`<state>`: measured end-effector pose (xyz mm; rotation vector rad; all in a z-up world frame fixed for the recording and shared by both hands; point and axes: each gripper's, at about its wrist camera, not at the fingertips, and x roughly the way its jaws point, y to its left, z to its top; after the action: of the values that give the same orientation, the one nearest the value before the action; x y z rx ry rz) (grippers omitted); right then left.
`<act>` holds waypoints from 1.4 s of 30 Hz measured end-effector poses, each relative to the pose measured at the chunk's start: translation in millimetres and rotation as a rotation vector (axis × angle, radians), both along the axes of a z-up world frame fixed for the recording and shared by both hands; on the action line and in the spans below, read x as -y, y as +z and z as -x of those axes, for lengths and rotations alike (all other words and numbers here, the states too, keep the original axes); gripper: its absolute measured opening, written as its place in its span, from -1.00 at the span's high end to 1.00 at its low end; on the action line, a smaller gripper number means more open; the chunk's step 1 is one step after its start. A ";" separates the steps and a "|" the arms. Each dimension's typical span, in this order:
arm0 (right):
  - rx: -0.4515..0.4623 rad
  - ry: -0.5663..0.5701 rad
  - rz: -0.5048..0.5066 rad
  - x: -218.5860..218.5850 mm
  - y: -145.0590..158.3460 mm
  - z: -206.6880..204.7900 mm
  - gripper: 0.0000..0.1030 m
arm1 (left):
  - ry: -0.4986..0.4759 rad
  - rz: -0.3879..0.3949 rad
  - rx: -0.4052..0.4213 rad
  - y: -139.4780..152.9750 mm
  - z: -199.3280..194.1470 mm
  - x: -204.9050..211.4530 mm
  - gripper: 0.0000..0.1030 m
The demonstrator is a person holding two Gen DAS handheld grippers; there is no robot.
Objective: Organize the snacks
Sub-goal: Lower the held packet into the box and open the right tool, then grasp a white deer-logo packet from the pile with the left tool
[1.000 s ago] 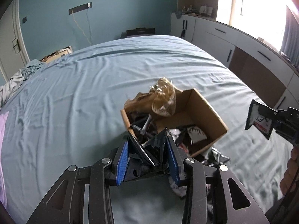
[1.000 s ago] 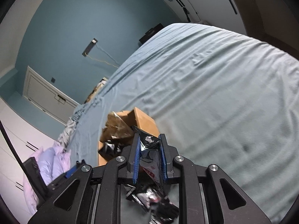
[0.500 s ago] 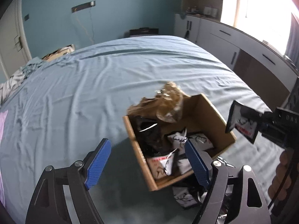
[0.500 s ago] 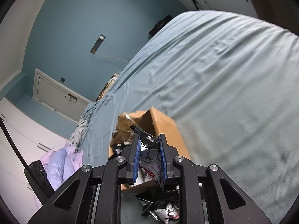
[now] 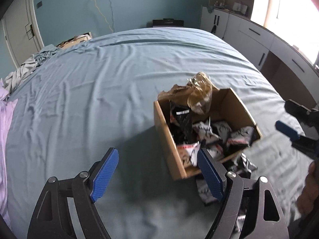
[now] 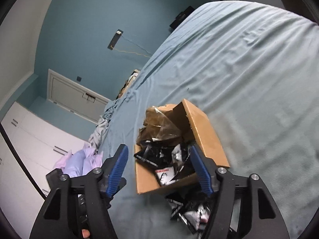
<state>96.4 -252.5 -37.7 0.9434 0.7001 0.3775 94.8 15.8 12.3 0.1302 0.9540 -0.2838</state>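
Note:
A brown cardboard box (image 5: 165,131) sits on the blue bed sheet (image 5: 99,91) and holds several black-and-white snack packets (image 5: 219,133) and a crumpled brown plastic bag (image 5: 199,95). More snack packets lie loose on the sheet just in front of the box (image 5: 207,191). My left gripper (image 5: 157,171) is open and empty, low over the sheet beside the box's near left corner. My right gripper (image 6: 161,169) is open and empty above the box (image 6: 201,123); loose packets (image 6: 191,213) lie below it. The right gripper also shows at the right edge of the left wrist view (image 5: 299,129).
The bed sheet stretches wide to the left and far side. A lilac pillow (image 5: 4,131) and rumpled bedding (image 5: 30,65) lie at the left edge. White cabinets (image 5: 259,37) stand past the right side of the bed.
Both grippers opened. The left let go of its black packet a second ago; the right has just released its packet, which is now in the box. The right gripper moved over the box.

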 end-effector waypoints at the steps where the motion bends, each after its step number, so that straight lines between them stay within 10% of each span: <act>1: -0.010 -0.015 0.012 5.3 2.6 8.2 -0.25 | -0.006 -0.010 -0.002 2.0 5.5 -0.4 -0.60; 14: -0.143 -0.062 0.096 34.5 32.1 123.0 -0.25 | -0.110 -0.170 0.038 20.5 94.7 3.5 -0.61; 22: -0.155 -0.084 0.022 70.6 41.6 185.0 -0.25 | -0.170 -0.126 0.002 18.0 118.3 13.6 -0.68; 42: -0.246 -0.076 -0.096 75.3 8.9 150.5 -0.25 | -0.408 -0.175 -0.209 -68.3 132.1 110.4 -0.68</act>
<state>-54.0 -327.7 -28.8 1.1161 0.8732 0.2315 -37.3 -94.6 -56.0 0.4659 1.1571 -0.5980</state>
